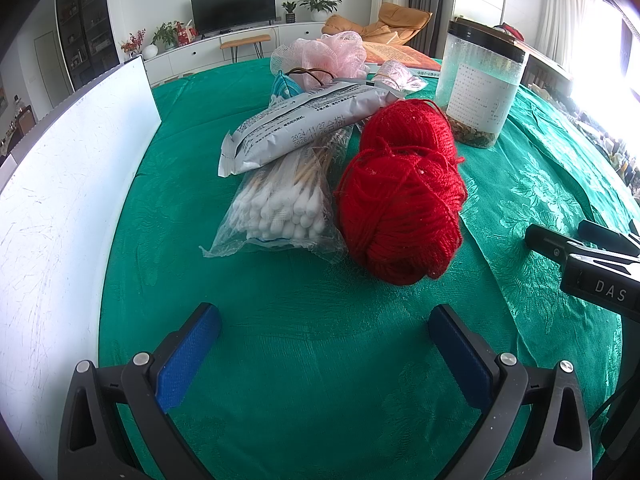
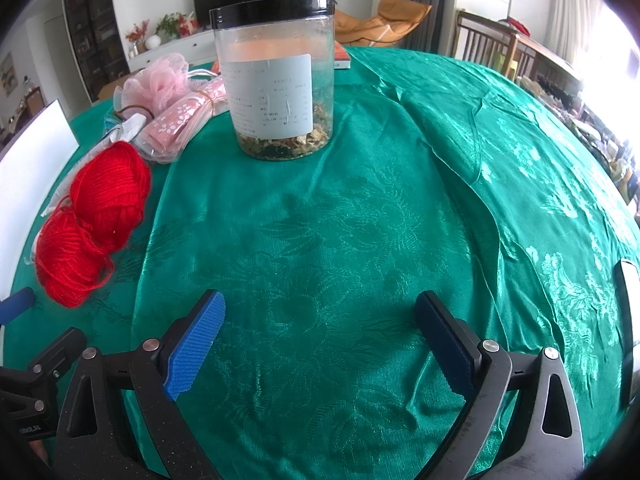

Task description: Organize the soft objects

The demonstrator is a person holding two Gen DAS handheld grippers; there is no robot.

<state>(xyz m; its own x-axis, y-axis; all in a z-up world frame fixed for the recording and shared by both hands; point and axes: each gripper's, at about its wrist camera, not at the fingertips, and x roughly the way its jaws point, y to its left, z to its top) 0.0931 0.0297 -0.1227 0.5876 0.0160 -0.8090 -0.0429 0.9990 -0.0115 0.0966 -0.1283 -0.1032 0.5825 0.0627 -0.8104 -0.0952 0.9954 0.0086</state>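
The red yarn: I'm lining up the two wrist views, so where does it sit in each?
Left wrist: red yarn lies right of centre, beside the cotton swab bag.
Right wrist: red yarn lies at the far left edge.
Shared landmark: the black-lidded clear jar, standing beyond the yarn in both.

Lidded plastic jar (image 2: 276, 80) upright on green tablecloth (image 2: 340, 240); white board (image 1: 60, 184) left

Light: bright daylight, pouring in from the windows (image 1: 628, 52) at the right edge, totally blown out there.
Glare: sheen on the green tablecloth (image 2: 520, 184), right side.
Shadows: soft, faint.
Distortion: heavy fisheye bending, dark corners.
Focus: pretty sharp overall.
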